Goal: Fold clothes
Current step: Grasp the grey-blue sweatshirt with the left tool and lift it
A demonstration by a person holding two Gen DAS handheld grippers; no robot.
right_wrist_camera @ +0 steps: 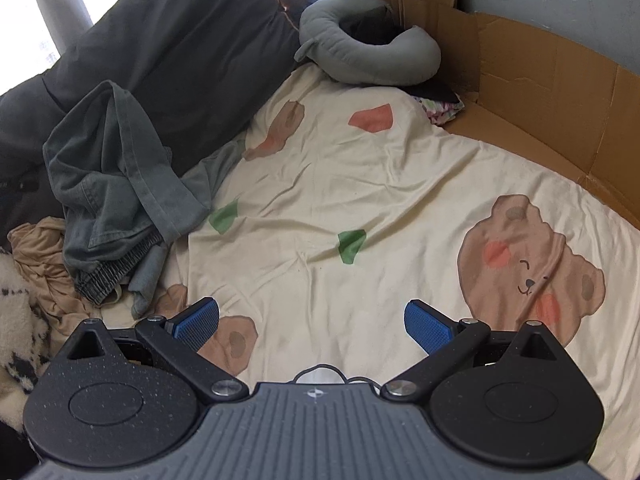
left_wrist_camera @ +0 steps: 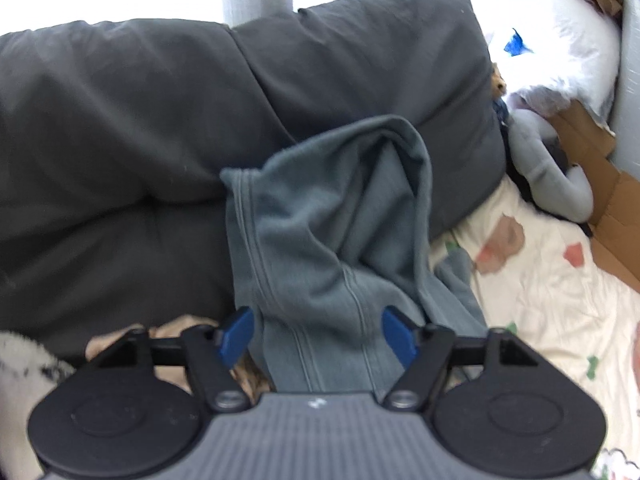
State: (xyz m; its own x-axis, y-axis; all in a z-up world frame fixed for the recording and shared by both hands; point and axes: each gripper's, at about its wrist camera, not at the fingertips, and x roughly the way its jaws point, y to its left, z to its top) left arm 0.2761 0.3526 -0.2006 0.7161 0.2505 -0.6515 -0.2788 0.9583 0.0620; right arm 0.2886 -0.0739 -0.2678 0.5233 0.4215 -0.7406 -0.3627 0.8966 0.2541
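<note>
At the far left of the right wrist view, a tan garment (right_wrist_camera: 38,264) lies bunched at the bed's edge, unfolded and untouched. Just right of it the grey-green trousers (right_wrist_camera: 116,184) sit in a crumpled heap, the upper part leaning on the dark grey cushion (right_wrist_camera: 180,40) and the lower part spilling onto the cream bear-print sheet (right_wrist_camera: 360,184). Nothing in either view is folded yet, so I judge the task to be at its very start: the trousers have to be lifted, spread flat on the open sheet, and folded, and the tan piece after them.

The left gripper (left_wrist_camera: 316,334) points down and forward at the trousers, with a seamed band of the cloth running straight between its blue fingers (left_wrist_camera: 236,338). The fingers are partly spread; the cloth fills the gap, and the left pad seems not to press on it, while at the right pad I cannot tell.

Further right, the right gripper (right_wrist_camera: 314,322) tilts down over bare sheet, near the bear print, with its fingers spread wide and nothing between them. It is well apart from the trousers, which lie to its left. A grey curved pillow (right_wrist_camera: 368,60) and flattened cardboard (right_wrist_camera: 540,92) lie at the far right, clear of the work.
</note>
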